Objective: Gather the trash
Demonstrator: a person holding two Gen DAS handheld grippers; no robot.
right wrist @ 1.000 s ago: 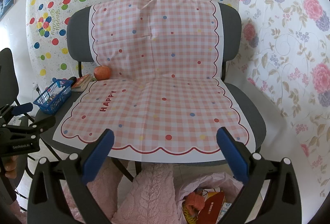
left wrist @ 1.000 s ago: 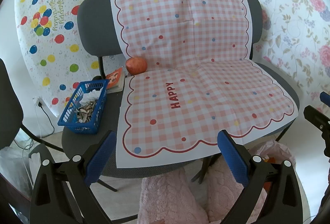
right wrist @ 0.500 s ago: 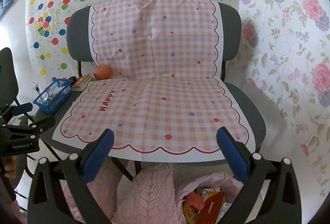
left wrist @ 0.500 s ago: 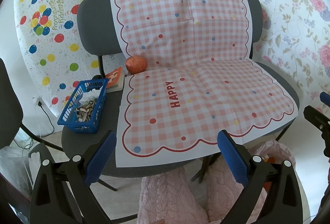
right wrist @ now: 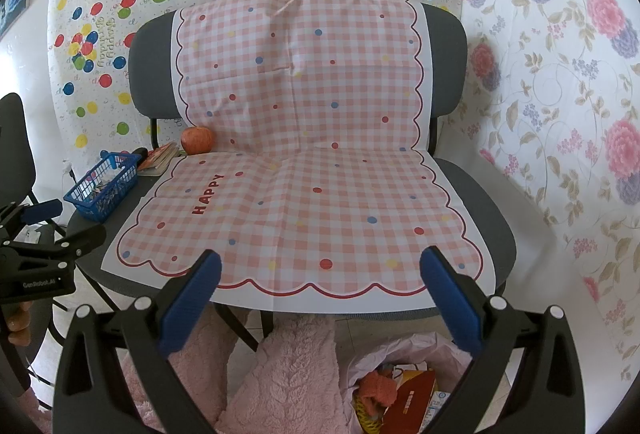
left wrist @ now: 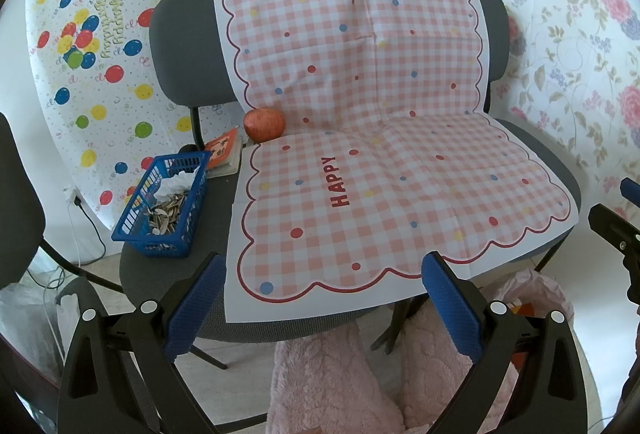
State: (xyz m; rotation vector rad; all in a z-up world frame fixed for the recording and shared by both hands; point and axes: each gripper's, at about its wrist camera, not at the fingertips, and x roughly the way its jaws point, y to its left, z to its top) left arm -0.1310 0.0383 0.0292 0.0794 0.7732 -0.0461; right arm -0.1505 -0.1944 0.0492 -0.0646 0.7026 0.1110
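A blue basket (left wrist: 162,208) holding seed shells and a crumpled tissue (left wrist: 174,184) sits on the grey seat's left end; it also shows in the right wrist view (right wrist: 102,186). A pink trash bag (right wrist: 404,386) with wrappers lies on the floor below the seat's front, right of centre. My left gripper (left wrist: 324,298) is open and empty in front of the seat edge, right of the basket. My right gripper (right wrist: 320,292) is open and empty above the bag, before the seat's front edge.
A pink checked cloth (left wrist: 380,170) covers the seat and backrest. A red apple (left wrist: 264,124) and a small book (left wrist: 224,150) lie behind the basket. Pink fluffy trouser legs (right wrist: 280,374) are below. A black chair (left wrist: 16,202) stands at the left.
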